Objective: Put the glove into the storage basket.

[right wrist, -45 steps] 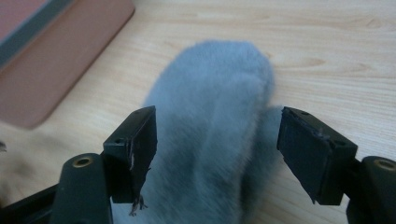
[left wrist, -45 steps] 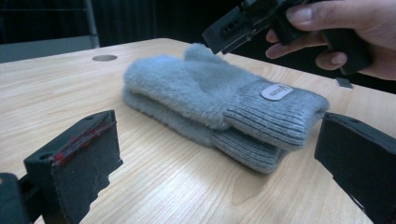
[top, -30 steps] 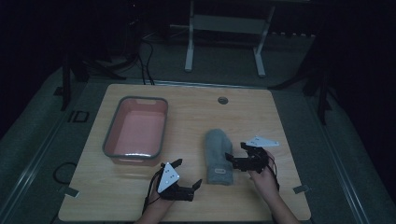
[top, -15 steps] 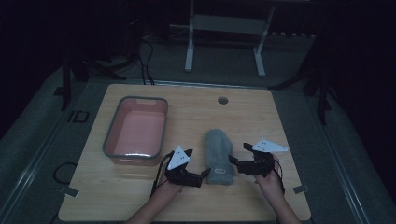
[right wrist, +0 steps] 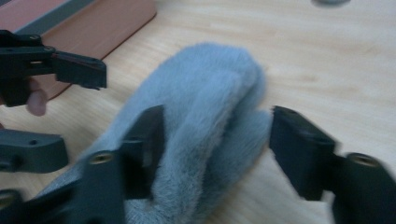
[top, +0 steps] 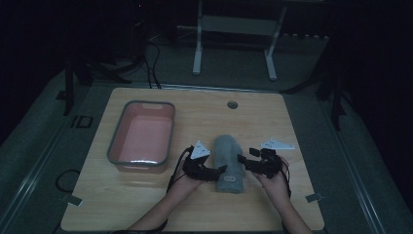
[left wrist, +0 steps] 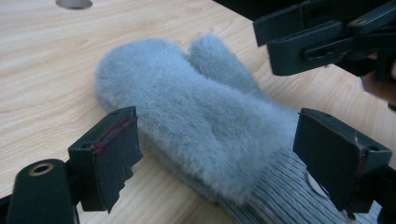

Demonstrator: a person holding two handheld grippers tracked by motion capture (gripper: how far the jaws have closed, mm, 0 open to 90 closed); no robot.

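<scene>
Room's dark; your wooden table [top: 146,204] is the lit patch, pale grain, a small round grommet hole [top: 232,104] near its far edge. Beyond it a metal stand [top: 234,29] and loose cables [top: 146,63] on the grey floor. Pink tray [top: 141,137] with a grey rim sits left of centre, same spot as a second ago.

The grey furry mitten [top: 229,162] lies on the table right of the tray, fingertip end pointing far, ribbed knit cuff toward you. It hasn't shifted since the earlier frames.

What changed: your left gripper [top: 220,171] was down near the table's near edge a second ago, well apart from the mitten; it has come up and right and now sits against the mitten's left side near the cuff. Its jaws are spread wide, and in the left gripper view they straddle the mitten [left wrist: 196,116] just above the cuff with nothing clamped. Your right gripper [top: 242,160] has hardly moved, at the mitten's right side. Its jaws are also wide apart; in the right gripper view one jaw lies against the fur [right wrist: 205,107], the other stands clear on the thumb side, so no grip there either.

Labels: a small pale tag [top: 230,179] on the cuff, too small to read. No other writing I can make out.
</scene>
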